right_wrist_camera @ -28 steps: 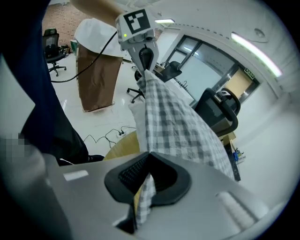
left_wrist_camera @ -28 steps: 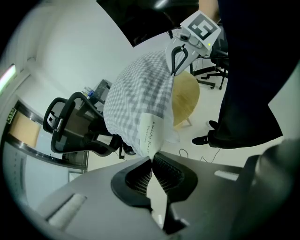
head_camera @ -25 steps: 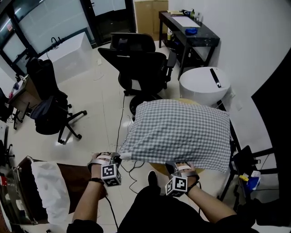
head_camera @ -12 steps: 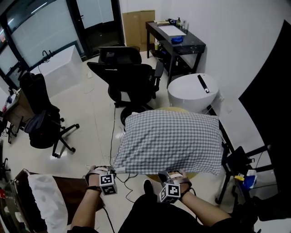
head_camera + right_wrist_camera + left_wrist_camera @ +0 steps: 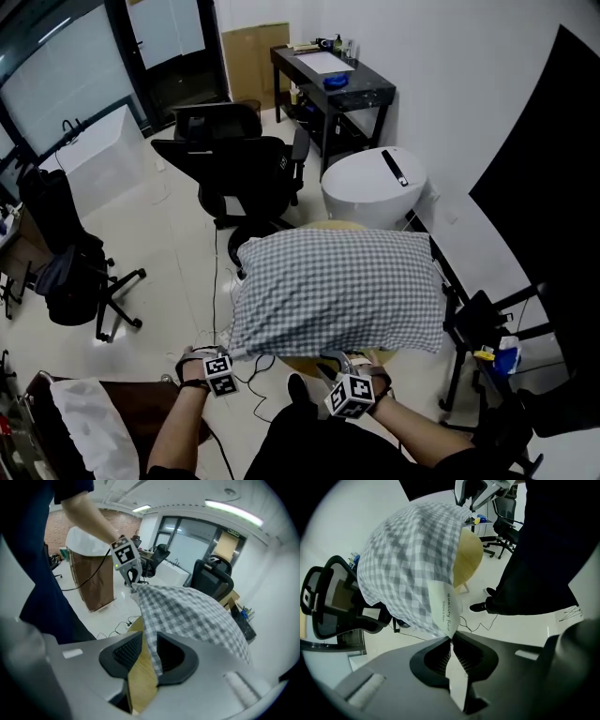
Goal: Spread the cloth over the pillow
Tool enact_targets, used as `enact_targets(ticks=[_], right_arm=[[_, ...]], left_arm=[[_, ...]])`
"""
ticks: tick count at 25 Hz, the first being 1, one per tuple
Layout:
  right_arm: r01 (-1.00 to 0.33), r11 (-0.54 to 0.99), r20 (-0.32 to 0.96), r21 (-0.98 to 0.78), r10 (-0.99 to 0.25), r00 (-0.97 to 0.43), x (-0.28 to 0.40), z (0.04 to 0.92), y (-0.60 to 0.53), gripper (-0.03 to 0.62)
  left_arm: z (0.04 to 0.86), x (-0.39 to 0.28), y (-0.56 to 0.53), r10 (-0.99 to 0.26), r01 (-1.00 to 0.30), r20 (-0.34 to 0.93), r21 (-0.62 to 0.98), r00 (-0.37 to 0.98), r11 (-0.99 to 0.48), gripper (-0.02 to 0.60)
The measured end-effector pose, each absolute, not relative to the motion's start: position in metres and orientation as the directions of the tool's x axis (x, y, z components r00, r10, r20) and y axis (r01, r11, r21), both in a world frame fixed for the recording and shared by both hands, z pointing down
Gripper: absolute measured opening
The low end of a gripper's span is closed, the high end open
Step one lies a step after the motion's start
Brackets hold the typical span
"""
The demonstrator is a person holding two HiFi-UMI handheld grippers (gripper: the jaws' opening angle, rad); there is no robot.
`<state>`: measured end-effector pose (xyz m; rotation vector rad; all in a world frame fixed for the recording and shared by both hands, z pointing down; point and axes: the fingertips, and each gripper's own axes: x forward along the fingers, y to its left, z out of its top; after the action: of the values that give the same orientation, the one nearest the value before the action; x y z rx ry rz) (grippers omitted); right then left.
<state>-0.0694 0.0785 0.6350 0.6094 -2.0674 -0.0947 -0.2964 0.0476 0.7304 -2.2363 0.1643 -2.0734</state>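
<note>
We hold the checked cloth [image 5: 337, 286] by its near edge so that it lies flat over the pillow, which it hides fully, on the round wooden table [image 5: 469, 557]. Our left gripper [image 5: 451, 644] is closed tight on the near left corner, at a white label [image 5: 446, 609] that only its own view shows. Our right gripper [image 5: 149, 651] has just been opening, and the cloth edge hangs loose between its jaws, probably for release.

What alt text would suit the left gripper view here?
The left tongs are shut on the white label of a grey checked cloth, draped over a round wooden table. A black office chair stands at left.
</note>
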Motion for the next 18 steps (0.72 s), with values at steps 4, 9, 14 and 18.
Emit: enact_targets(ticks=[4,9,14,18], right_arm=[[-0.500,0.818,0.712,0.283,-0.529,-0.462,-0.049,0.602,0.070,0.140],[-0.641,0.734,0.657,0.226,-0.600,-0.456,-0.005,0.570,0.058,0.147],[-0.714,0.661,0.608,0.230,-0.671,-0.425,0.034,0.542,0.059,0.085],[-0.765,0.615,0.565,0.193,-0.707,-0.425,0.055,0.527,0.071,0.014]], left_arm=[[0.735,-0.304,0.051,-0.084,-0.066,0.995,-0.080,0.056,-0.995,0.117],[0.709,-0.303,0.047,-0.149,-0.193,0.983,-0.126,0.110,-0.973,0.156],[0.651,-0.267,0.050,-0.294,-0.395,0.923,-0.181,0.247,-0.901,0.156],[0.592,-0.211,0.055,-0.434,-0.462,0.806,-0.231,0.403,-0.857,0.156]])
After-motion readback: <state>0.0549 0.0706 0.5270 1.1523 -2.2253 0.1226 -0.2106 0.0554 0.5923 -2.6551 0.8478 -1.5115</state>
